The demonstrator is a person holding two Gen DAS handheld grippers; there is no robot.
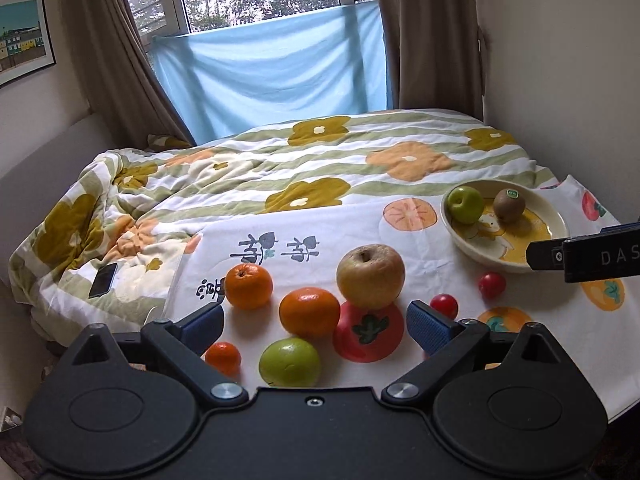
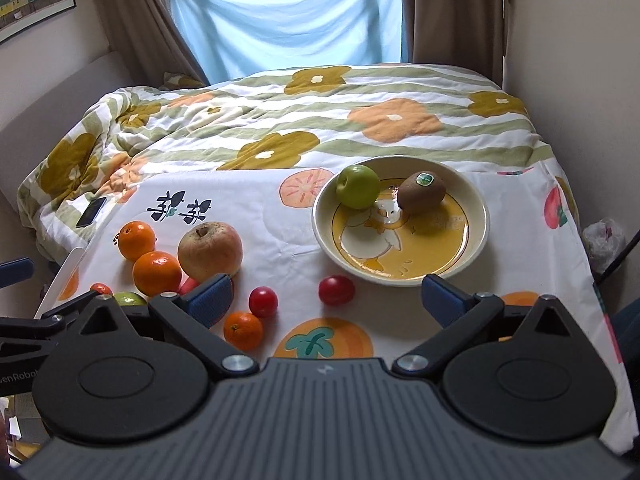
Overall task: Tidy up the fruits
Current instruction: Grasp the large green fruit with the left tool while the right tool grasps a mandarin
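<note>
Both grippers, left (image 1: 316, 326) and right (image 2: 326, 300), spread wide, empty, above loose fruit; small green apple (image 2: 358, 186), brown kiwi (image 2: 421, 193) in cream duck-print bowl (image 2: 478, 236).

A bowl (image 2: 400, 276) sits on the cloth (image 2: 280, 216) to the right, holding an apple (image 2: 357, 186) left of a kiwi (image 2: 421, 193). Left of the bowl lie a pear (image 2: 210, 252) and two oranges (image 2: 156, 272). Two tomatoes (image 2: 336, 290) lie before the bowl.
</note>
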